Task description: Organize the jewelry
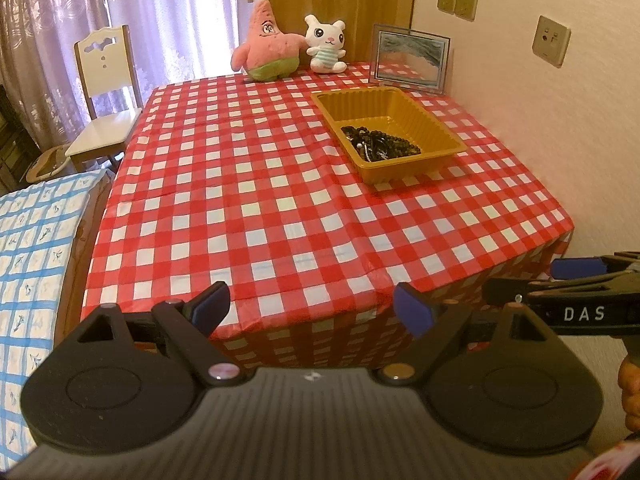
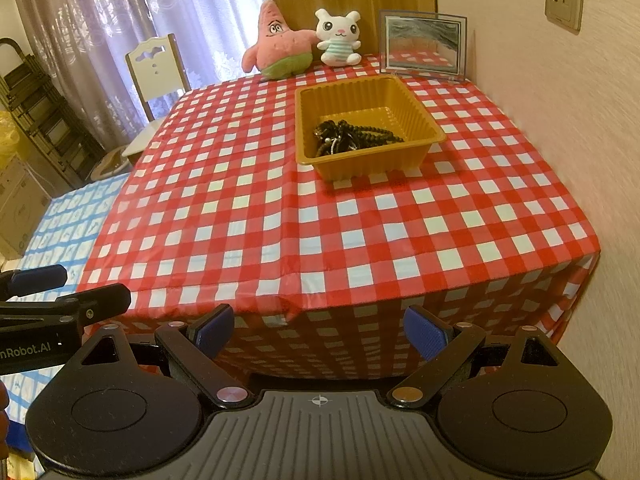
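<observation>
While both of my tools hang short of the table's near edge, nothing is in hand. My left gripper (image 1: 308, 308) has its blue pads spread wide with only checked cloth showing between them; my right gripper (image 2: 320, 332) stands spread the same way, also empty. Each appears at the margin of the other's view, side by side and apart.

Beyond them, the red-and-white tablecloth (image 2: 280, 220) drapes over the front edge and lies bare across the near half of the table.

Farther back, toward the wall side, sits the amber plastic tray (image 2: 420, 118). The jewelry (image 2: 352, 136), a dark tangle of beaded strands with a few silvery bits, is heaped in the tray's near end; its far end is bare.

At the rear stand a pink star plush (image 2: 280, 48), a white bunny plush (image 2: 340, 38) and a framed picture (image 2: 422, 42).

Risks, in my judgement:
- The strands look intertwined, so pinching one may drag the whole clump out.
- The tray appears light; a snagged pull could tip or slide it on the slick cloth.
- Reaching in steeply may put a pad against the ribbed tray wall instead of the beads.
- No sorting place is visible, so strands laid out loose could slip toward the table edge.
</observation>
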Available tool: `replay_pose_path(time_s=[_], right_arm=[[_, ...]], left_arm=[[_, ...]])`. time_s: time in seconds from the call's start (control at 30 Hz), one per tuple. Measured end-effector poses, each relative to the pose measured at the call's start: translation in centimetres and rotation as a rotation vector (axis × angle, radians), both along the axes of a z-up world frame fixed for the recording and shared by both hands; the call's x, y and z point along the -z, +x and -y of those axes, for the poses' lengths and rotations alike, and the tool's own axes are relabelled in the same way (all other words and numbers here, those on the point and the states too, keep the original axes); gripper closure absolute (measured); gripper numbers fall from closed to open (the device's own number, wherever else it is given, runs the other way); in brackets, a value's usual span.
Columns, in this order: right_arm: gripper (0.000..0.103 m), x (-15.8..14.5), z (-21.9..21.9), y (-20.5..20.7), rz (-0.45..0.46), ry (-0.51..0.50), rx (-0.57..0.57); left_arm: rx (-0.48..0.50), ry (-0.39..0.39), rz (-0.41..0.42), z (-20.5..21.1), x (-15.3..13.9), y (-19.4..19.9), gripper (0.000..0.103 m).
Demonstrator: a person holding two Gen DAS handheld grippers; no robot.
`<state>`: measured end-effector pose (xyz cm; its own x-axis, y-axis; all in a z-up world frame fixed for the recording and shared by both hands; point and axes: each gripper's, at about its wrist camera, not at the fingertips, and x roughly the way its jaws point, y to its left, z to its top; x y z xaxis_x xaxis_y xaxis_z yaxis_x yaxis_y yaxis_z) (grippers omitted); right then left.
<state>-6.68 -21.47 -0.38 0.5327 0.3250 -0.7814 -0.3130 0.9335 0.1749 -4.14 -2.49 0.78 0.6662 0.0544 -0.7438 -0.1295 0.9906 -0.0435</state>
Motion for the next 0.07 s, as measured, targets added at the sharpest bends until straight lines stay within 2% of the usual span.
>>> replay_pose_path(time_s=[0.07], right_arm=[[0.012,-0.24,0.08,0.17,0.001,-0.002,0.002]], left_arm=[[0.008,-0.001,-0.001,-0.16,0.11,0.21,0.015]])
